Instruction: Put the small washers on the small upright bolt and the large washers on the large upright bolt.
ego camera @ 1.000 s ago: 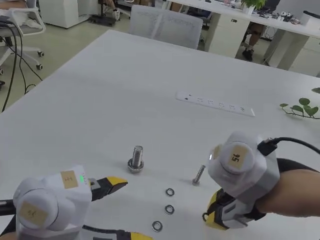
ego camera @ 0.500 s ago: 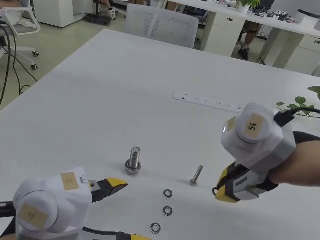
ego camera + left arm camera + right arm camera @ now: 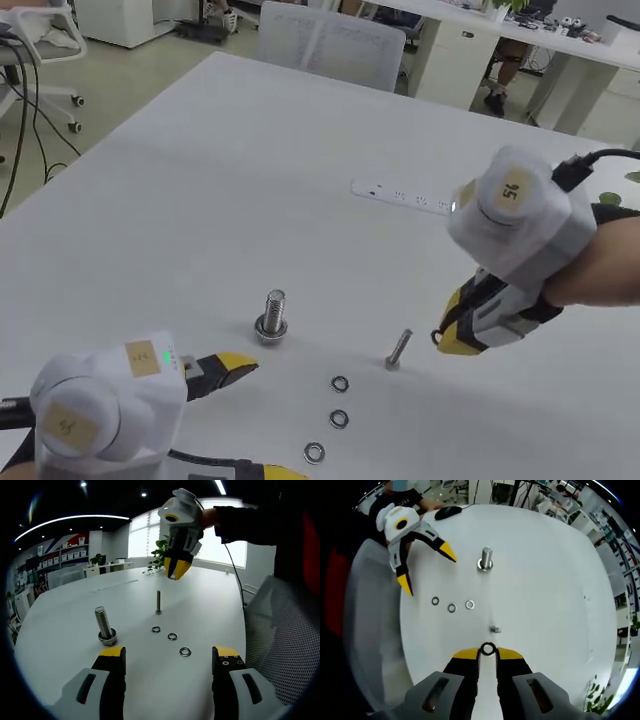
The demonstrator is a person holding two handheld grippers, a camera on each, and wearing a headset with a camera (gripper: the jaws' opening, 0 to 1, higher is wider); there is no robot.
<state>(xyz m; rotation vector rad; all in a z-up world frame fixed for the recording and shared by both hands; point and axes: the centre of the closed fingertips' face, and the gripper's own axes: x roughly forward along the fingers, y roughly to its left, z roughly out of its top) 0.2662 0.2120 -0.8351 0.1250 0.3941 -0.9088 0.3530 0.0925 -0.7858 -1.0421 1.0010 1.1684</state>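
The large bolt [image 3: 273, 316] stands upright with a ring around its foot. To its right, the thin small bolt [image 3: 398, 350] is upright too. Three loose washers [image 3: 339, 418] lie in a row in front of the bolts. My right gripper [image 3: 452, 342] hovers just right of the small bolt and is shut on a small washer [image 3: 488, 649]. In the right gripper view the small bolt [image 3: 494, 629] sits just ahead of the jaw tips. My left gripper [image 3: 258, 418] is open, low near the table's front, with the washers [image 3: 172, 636] and large bolt [image 3: 104, 625] ahead of it.
A white power strip [image 3: 420, 203] lies farther back on the white table [image 3: 200, 200]. A grey chair [image 3: 325, 45] stands at the far edge. Desks and people are beyond.
My right gripper has risen and moved back from the table's front, from beside the loose washers to just right of the small bolt. The left gripper has stayed put.
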